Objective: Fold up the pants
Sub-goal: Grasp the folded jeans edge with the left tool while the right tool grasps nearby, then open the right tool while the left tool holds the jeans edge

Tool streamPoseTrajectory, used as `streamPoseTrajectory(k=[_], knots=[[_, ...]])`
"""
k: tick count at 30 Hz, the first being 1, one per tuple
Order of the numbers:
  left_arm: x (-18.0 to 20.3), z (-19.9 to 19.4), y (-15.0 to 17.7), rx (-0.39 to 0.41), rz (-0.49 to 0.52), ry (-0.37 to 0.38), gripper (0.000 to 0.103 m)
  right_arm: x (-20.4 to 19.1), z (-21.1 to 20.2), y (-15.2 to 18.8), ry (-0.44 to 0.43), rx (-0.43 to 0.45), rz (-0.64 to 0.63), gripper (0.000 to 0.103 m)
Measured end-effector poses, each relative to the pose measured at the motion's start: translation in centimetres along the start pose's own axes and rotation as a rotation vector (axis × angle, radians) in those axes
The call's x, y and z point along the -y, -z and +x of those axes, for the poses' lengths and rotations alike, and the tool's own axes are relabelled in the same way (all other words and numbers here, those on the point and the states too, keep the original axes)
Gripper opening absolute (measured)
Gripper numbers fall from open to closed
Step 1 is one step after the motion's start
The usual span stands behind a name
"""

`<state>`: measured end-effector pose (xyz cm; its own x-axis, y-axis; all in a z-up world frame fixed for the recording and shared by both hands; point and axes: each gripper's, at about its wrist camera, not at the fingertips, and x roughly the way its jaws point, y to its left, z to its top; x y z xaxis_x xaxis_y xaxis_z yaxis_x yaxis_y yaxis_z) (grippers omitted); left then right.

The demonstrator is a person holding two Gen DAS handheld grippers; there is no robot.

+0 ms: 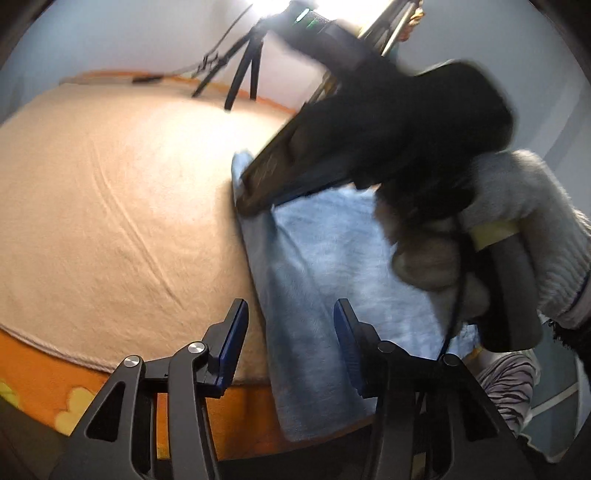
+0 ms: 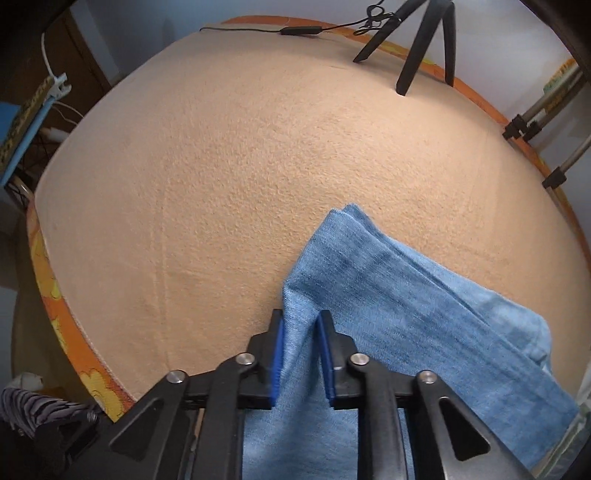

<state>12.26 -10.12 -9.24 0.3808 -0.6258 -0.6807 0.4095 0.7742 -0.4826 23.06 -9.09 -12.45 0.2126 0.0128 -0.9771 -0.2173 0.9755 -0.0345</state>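
Observation:
Light blue denim pants [image 2: 406, 310] lie folded on a peach blanket [image 2: 221, 166], near its front right edge. My right gripper [image 2: 301, 317] points steeply down and is shut on a raised fold of the denim near the pants' left edge. In the left wrist view that right gripper [image 1: 251, 192] is held by a gloved hand [image 1: 517, 229] and bites the far corner of the pants [image 1: 325, 258]. My left gripper [image 1: 291, 306] is open just above the near part of the pants. The pants' left edge runs between its fingers and the pads do not press on it.
A black tripod [image 2: 417, 55] stands at the blanket's far edge with a cable [image 2: 299, 31] beside it. An orange patterned sheet [image 1: 37, 369] shows under the blanket's rim. A striped cloth [image 1: 509, 380] lies off the near corner. A metal rack [image 2: 535, 122] stands at the right.

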Motion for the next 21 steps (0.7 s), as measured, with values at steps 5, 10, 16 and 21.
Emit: streamPoseTrajectory(k=[5,10,16,21], knots=[[0.4,0.2,0.6,0.019,0.001,0.039,0.019,1.5,-1.0,0.2,-0.073,0.034,0.056,0.008],[1.2,-1.2,0.6,0.079,0.029,0.063,0.013,2.8,-2.3,-0.5,-0.126,0.053,0.071,0.04],[2.3,-1.4,0.6,0.1,0.075,0.065,0.012,1.9,-2.1,-2.1,-0.072,0.006,0.027,0.044],[2.7,-1.2,0.1,0.111,0.097,0.071,0.011,0.8,-0.7,-2.3,0.033,-0.023,0.005,0.04]])
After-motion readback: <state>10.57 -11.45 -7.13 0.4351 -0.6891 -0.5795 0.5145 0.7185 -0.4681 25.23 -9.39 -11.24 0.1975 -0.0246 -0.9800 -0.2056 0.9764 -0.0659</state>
